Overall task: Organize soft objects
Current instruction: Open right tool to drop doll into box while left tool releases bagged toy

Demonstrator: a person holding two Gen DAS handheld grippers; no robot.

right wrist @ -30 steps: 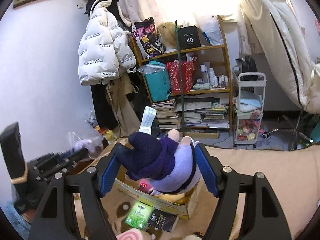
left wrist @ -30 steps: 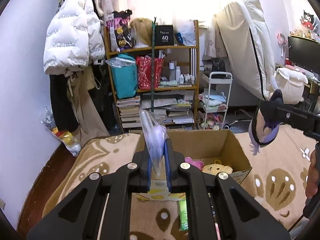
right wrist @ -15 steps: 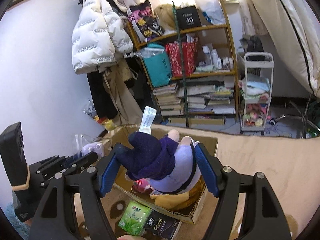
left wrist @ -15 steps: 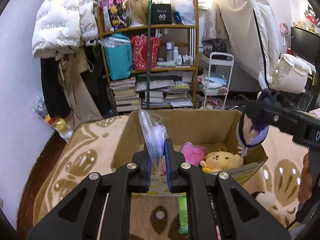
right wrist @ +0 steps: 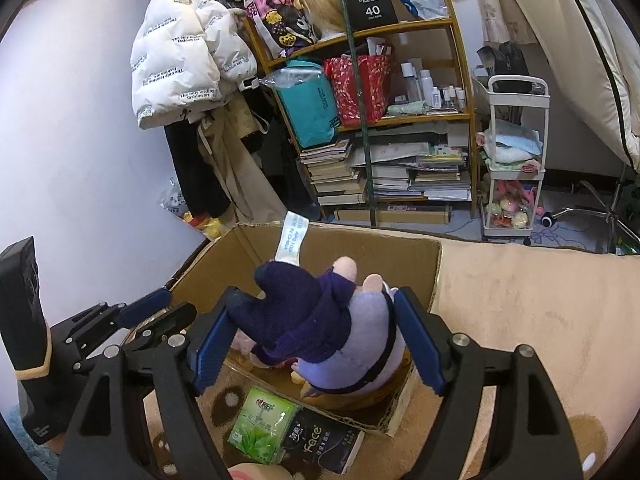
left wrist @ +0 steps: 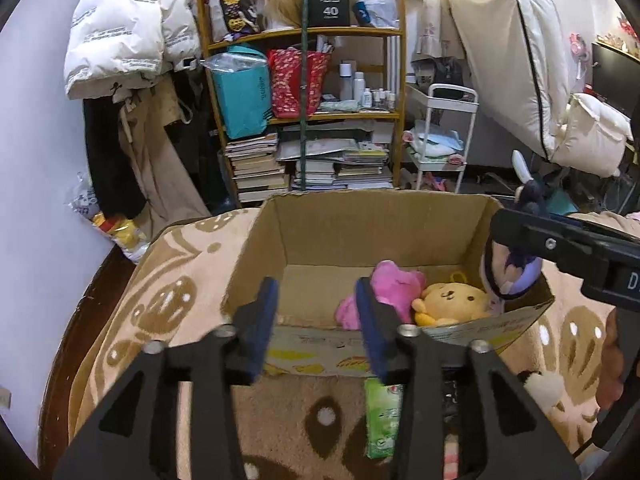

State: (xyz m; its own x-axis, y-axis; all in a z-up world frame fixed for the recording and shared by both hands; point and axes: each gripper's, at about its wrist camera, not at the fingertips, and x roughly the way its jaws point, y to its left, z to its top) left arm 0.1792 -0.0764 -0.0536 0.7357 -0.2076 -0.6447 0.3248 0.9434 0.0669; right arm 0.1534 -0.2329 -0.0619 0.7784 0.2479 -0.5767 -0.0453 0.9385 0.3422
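The purple plush toy (right wrist: 320, 332) sits between the right gripper (right wrist: 316, 344) jaws, which have just been widening, above the cardboard box (left wrist: 380, 224). The left gripper (left wrist: 316, 300) jaws have just parted and stand empty over the box's near wall

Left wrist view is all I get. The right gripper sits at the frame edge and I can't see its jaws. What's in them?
Observer: A purple plush sits between the jaws of the right gripper, which have just been opening. Whether the pads press on it I cannot tell.
Operator: Is it over the box?
Observer: Yes, it hangs over the near corner of the cardboard box.
Operator: Anything beside the green pack?
Observer: A black tissue pack lies against it on the rug, outside the box.
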